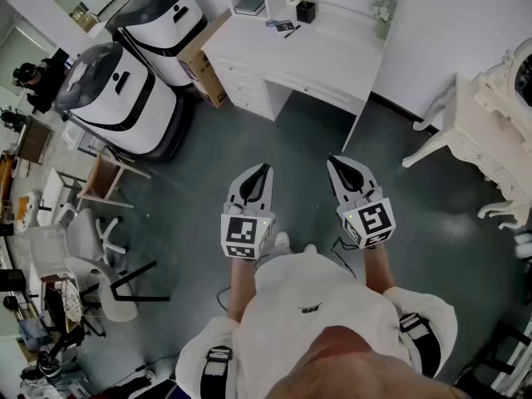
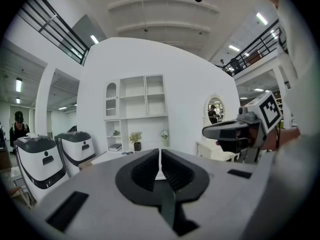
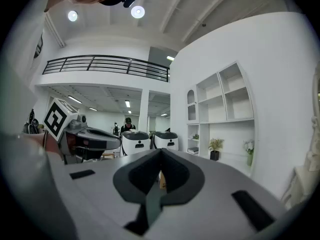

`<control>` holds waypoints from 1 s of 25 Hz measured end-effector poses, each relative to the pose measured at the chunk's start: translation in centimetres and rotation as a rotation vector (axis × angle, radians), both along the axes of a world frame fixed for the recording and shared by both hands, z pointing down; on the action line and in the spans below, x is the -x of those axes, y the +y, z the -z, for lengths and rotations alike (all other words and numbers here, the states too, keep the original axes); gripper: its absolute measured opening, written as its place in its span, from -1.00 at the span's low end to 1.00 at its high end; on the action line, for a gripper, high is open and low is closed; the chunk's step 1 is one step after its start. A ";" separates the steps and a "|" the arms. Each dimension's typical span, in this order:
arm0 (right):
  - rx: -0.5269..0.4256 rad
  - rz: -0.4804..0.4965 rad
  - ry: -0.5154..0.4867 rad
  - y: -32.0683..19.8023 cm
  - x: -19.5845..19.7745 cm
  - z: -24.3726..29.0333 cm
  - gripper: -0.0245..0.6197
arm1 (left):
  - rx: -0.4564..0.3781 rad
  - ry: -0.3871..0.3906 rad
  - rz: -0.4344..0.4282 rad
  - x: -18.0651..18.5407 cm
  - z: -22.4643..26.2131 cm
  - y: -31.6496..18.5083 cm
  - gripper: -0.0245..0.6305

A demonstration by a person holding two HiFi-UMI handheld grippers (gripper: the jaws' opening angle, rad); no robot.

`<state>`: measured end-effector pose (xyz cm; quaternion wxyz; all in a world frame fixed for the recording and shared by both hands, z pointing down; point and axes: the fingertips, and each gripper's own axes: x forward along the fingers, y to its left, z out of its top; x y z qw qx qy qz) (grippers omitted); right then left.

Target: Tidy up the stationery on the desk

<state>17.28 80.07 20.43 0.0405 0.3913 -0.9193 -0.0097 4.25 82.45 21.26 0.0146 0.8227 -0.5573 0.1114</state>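
Small dark stationery pieces (image 1: 283, 27) lie on white desk (image 1: 324, 61), toward its back edge, just beside small plant in black pot (image 1: 305, 8); we cannot tell pieces apart. We hold 2 grippers over grey floor (image 1: 303, 135), well apart from desk. Left gripper (image 1: 266, 169): jaws pressed tip to tip, nothing between. Right gripper (image 1: 333, 161): jaws likewise together, empty. 2 white rounded machines with dark lids (image 1: 125, 98) stand left of desk.

The worktop (image 1: 320, 61) stands ahead against the wall, with pens (image 1: 285, 28) and a pot (image 1: 305, 11) at its back and a vase (image 1: 381, 15) further right. A box (image 1: 204, 65) sits just left of it, machines (image 1: 116, 98) beyond that. A side table (image 1: 490, 131) stands well to the right.
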 end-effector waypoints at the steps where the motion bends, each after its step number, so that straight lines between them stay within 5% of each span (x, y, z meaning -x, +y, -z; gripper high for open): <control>1: 0.001 -0.002 -0.002 -0.2 -0.3 0.0 -0.94 | -0.003 -0.002 0.001 -0.2 0.1 -0.3 -0.93; 10: 0.013 0.016 -0.041 -3.0 0.3 -0.3 -0.93 | -0.041 0.004 0.019 -0.6 0.6 -3.2 -0.93; 25: 0.051 0.029 0.000 -14.7 6.4 -1.3 -0.93 | -0.040 0.027 0.054 5.8 0.6 -15.1 -0.93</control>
